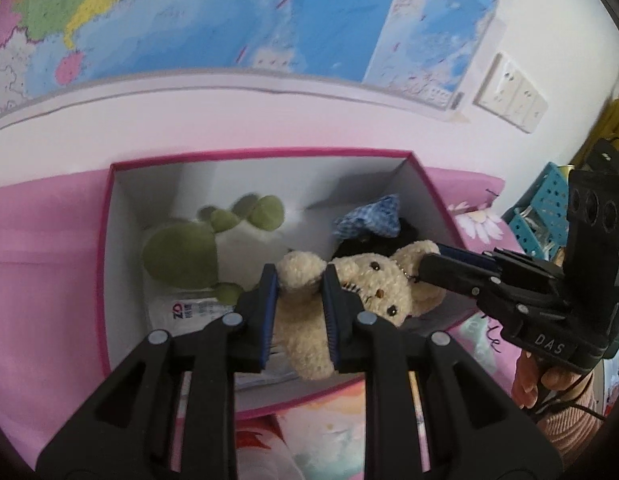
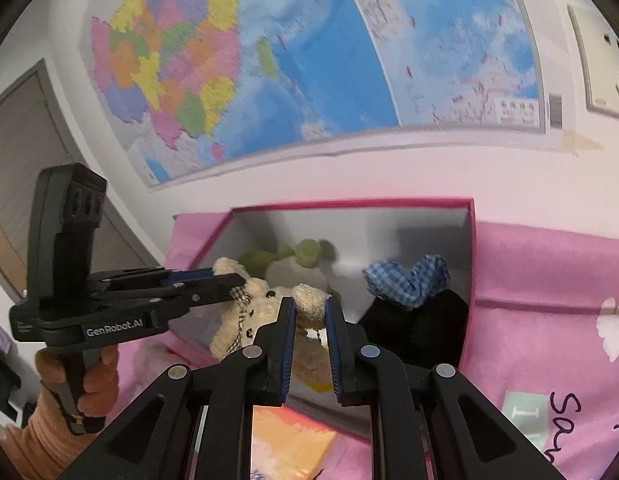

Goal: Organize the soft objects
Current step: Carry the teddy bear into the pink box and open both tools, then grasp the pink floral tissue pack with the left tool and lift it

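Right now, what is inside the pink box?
A green plush, a black toy with a blue checked bow and a white packet lie in the box. The cream bear, held by both grippers, covers part of the floor.

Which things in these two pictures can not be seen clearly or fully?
- Black plush toy: left wrist view, mostly behind the cream teddy bear; its shape stays unclear.
- White packet: left wrist view, under the green plush and left tool; print too small.
- Bear's body: right wrist view, behind the right tool.
- Teal basket: contents blurred.
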Demonstrator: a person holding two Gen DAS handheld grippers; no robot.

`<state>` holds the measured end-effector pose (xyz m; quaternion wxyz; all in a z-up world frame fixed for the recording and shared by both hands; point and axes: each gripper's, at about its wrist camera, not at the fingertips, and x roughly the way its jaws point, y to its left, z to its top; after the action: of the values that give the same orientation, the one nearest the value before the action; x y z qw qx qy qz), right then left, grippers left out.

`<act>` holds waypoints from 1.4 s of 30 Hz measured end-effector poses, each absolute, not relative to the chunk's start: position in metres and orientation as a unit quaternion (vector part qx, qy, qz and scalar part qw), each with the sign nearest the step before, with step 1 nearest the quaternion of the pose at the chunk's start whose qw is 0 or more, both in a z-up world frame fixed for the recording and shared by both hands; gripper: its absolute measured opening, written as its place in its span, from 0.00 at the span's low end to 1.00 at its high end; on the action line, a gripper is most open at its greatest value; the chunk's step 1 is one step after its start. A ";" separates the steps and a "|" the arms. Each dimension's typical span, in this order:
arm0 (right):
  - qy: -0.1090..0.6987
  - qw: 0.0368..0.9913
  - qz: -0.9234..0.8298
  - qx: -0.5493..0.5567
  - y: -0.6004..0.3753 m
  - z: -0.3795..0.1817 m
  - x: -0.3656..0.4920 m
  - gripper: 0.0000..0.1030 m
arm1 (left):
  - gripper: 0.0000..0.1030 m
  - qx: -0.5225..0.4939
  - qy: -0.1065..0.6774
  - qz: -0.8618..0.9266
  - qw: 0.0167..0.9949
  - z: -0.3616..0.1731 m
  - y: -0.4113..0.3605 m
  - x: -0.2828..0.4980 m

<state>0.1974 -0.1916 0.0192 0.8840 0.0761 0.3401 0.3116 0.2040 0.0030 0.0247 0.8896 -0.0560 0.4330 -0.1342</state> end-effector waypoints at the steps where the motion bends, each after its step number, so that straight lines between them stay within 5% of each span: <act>1: 0.345 0.884 0.306 0.076 -0.191 0.016 0.199 0.17 | 0.23 -0.057 0.433 -0.134 0.890 0.024 0.004 0.204; 13: 0.345 0.898 0.271 0.044 -0.200 0.015 0.181 0.26 | 0.32 -0.066 0.406 -0.134 0.902 0.033 0.024 0.175; 26: 0.328 0.887 0.326 0.010 -0.208 0.020 0.116 0.36 | 0.41 -0.042 0.344 -0.235 0.908 0.047 0.019 0.060; 33: 0.365 0.857 0.365 0.004 -0.219 -0.004 0.072 0.47 | 0.42 -0.061 0.390 -0.286 0.873 0.011 0.001 0.024; 42: 0.458 0.816 0.344 0.080 -0.262 -0.061 0.035 0.49 | 0.42 -0.057 0.457 -0.366 0.809 -0.029 -0.048 -0.005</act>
<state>0.0349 -0.2625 -0.0609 0.8160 0.0798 0.4577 0.3440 -0.0051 -0.0477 -0.0291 0.8085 -0.0575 0.4569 -0.3663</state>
